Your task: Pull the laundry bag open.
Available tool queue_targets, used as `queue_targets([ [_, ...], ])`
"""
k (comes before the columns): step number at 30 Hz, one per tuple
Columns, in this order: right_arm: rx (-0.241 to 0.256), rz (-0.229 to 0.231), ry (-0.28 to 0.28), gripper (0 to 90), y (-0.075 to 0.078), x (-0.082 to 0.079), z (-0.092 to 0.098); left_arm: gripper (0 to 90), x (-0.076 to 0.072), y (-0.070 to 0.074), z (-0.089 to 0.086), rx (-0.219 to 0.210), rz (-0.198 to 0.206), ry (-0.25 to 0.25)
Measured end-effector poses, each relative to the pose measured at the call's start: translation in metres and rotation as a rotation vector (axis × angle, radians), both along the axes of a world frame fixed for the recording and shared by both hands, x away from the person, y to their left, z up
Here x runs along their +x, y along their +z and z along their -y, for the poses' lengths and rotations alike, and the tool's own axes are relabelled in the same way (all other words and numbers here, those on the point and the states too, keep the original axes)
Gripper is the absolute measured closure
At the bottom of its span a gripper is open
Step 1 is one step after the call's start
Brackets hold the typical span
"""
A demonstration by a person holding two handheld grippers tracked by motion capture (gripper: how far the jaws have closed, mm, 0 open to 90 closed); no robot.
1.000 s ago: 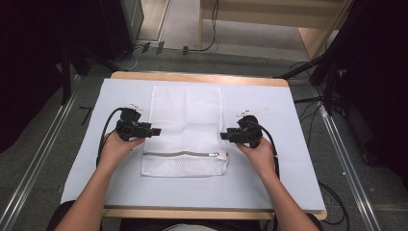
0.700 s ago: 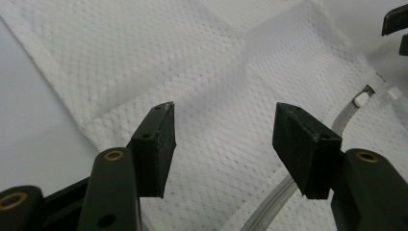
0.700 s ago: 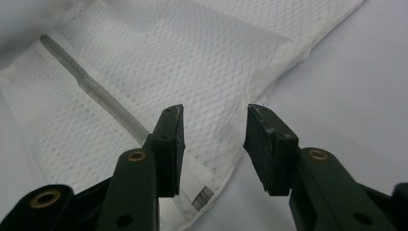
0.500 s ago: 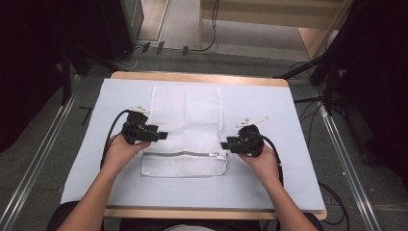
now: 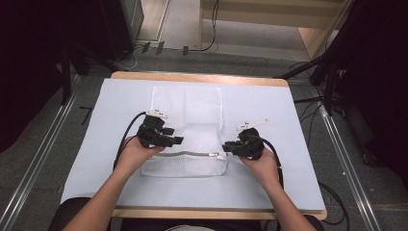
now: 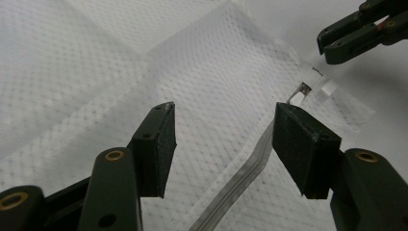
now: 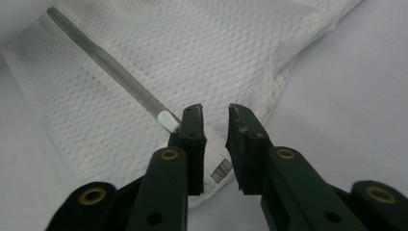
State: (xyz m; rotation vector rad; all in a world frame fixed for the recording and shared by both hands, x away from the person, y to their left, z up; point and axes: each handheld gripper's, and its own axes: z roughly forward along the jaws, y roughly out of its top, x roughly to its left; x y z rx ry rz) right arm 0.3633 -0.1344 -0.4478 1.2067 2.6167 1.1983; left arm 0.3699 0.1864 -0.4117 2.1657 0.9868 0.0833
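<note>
Toward the near edge of the table (image 5: pixel 298 144) lies a white mesh bag (image 5: pixel 185 144), its zipper (image 5: pixel 190 155) running crosswise, with the left gripper (image 6: pixel 221 125) spread wide above it and the right gripper (image 7: pixel 215 126) slightly parted at its zipper-end corner, grasping nothing.

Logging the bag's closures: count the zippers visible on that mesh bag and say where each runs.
1. A single grey zipper runs across the near part of the white mesh bag, between the left gripper and right gripper. The underside is hidden.
</note>
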Motion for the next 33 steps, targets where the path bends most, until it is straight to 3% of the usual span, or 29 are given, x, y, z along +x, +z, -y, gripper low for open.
queue_targets([
  [6, -0.038, -0.017, 0.042, 89.3, -0.009, -0.001, -0.009, 42.3, 0.000, -0.002, 0.013, -0.014, -0.003, -0.020],
  [10, -0.051, -0.019, 0.046, 90.0, -0.010, -0.001, -0.010, 44.8, -0.001, -0.005, 0.023, -0.017, -0.022, -0.035],
  [16, -0.077, -0.026, 0.046, 90.0, -0.016, -0.001, -0.013, 45.7, -0.003, -0.012, 0.039, 0.004, -0.014, -0.070],
  [19, -0.084, -0.006, 0.053, 90.0, -0.017, -0.002, -0.014, 47.2, -0.003, -0.015, 0.046, 0.010, -0.013, -0.080],
  [23, -0.083, 0.004, 0.061, 89.7, -0.018, -0.003, -0.014, 56.9, -0.004, -0.018, 0.054, 0.016, -0.021, -0.110],
  [26, -0.103, 0.037, 0.073, 89.2, -0.018, -0.006, -0.016, 62.1, -0.004, -0.021, 0.061, 0.015, -0.021, -0.132],
  [33, -0.095, 0.040, 0.063, 88.9, -0.018, -0.007, -0.015, 72.7, -0.002, -0.028, 0.075, 0.011, -0.048, -0.157],
])
